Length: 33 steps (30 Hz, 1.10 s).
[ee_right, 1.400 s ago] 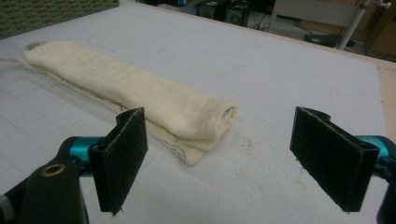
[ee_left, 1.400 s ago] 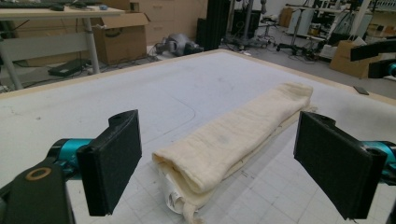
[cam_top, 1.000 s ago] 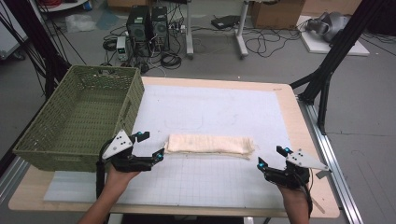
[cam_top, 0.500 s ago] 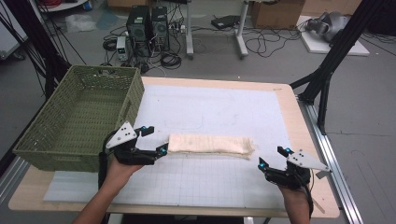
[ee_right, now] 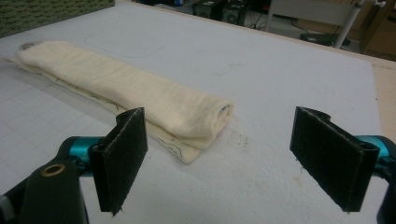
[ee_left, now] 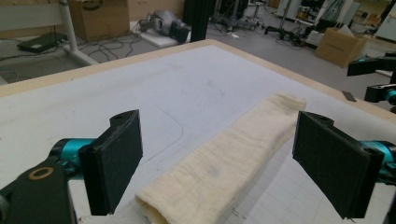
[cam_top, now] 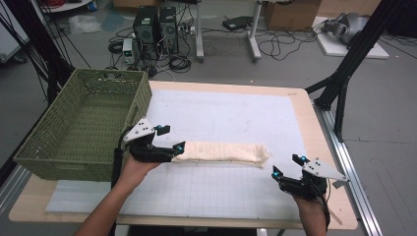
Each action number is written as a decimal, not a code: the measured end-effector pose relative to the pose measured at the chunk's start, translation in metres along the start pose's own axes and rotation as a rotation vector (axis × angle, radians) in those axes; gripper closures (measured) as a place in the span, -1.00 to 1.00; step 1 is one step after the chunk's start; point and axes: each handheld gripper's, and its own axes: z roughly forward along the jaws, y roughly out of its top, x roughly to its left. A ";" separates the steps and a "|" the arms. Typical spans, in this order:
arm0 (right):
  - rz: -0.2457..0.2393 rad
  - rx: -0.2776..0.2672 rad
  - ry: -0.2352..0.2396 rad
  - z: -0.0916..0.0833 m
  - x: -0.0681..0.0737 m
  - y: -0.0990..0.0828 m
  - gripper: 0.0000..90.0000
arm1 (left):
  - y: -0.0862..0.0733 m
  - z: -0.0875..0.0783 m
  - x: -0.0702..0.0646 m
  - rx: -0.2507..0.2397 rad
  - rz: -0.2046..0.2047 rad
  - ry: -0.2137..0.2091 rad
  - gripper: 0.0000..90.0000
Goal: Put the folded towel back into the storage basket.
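One towel (ee_left: 224, 163) end — between left claw (ee_left: 224, 172) jaws

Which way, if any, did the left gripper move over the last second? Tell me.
Yes. The left gripper moved right and slightly away from the person, off the basket side, up to the left end of the cloth; its fingers stand open.

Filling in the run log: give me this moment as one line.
left gripper: open at cloth end | right gripper: open, apart | rolled cloth: flat on mat | basket: left
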 end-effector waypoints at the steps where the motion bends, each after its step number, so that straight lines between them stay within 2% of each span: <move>1: 0.001 0.002 -0.001 0.000 0.000 0.000 -0.60 | 0.000 0.002 0.001 0.007 -0.004 0.002 -0.64; 11: 0.013 -0.004 -0.004 -0.002 -0.001 -0.001 -0.60 | -0.002 0.020 0.010 0.078 -0.038 0.015 -0.61; 22: 0.009 0.009 0.005 0.002 0.000 -0.001 -0.60 | -0.013 0.037 0.023 0.164 -0.076 0.045 -0.46; 25: 0.006 0.012 0.004 0.002 0.000 -0.001 -0.60 | -0.017 0.042 0.026 0.201 -0.082 0.052 -0.43; 31: 0.011 0.018 0.002 0.001 -0.001 -0.002 -0.60 | -0.029 0.049 0.027 0.293 -0.069 0.081 -0.35; 32: 0.012 0.018 0.001 0.001 -0.001 -0.002 -0.60 | -0.033 0.051 0.028 0.331 -0.053 0.091 -0.33; 33: 0.007 0.016 -0.001 0.001 -0.001 -0.002 -0.60 | -0.033 0.051 0.028 0.331 -0.053 0.091 -0.31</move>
